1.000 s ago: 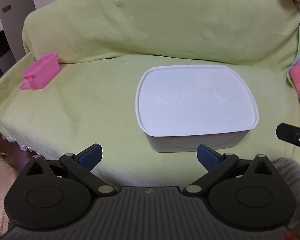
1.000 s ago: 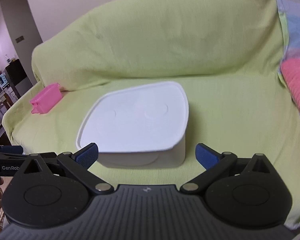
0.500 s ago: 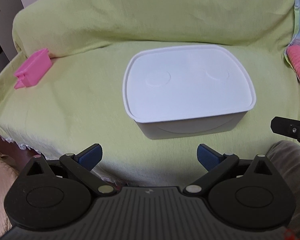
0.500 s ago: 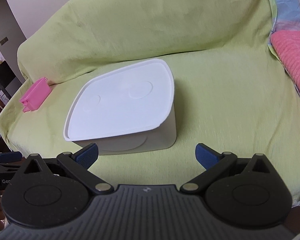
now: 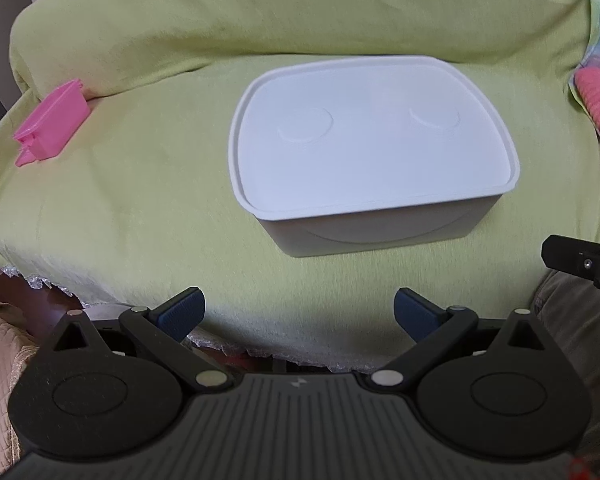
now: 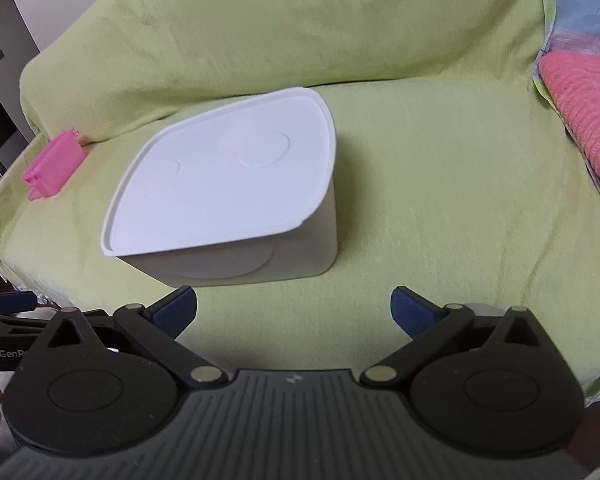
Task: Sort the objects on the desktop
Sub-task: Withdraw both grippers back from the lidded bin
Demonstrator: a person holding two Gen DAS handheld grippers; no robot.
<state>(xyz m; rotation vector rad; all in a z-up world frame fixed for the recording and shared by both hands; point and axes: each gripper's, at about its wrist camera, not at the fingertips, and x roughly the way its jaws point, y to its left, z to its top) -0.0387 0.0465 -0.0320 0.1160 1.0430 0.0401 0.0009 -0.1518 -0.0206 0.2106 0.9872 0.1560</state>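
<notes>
The white box (image 5: pixel 372 148) sits mid-frame on the sofa (image 5: pixel 140 200), lid on; the pink bin (image 5: pixel 54 124) lies far left; both the left gripper (image 5: pixel 298 314) and the right gripper (image 6: pixel 294 310) gape wide, holding nothing; this fits packed away or still shut; which one cannot be told.

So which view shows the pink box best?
The left wrist view: the pink box is larger there, with its top edge and front tab clear, lying at the sofa's left end. In the right wrist view the same box sits further off, smaller, beyond the white bin.
</notes>
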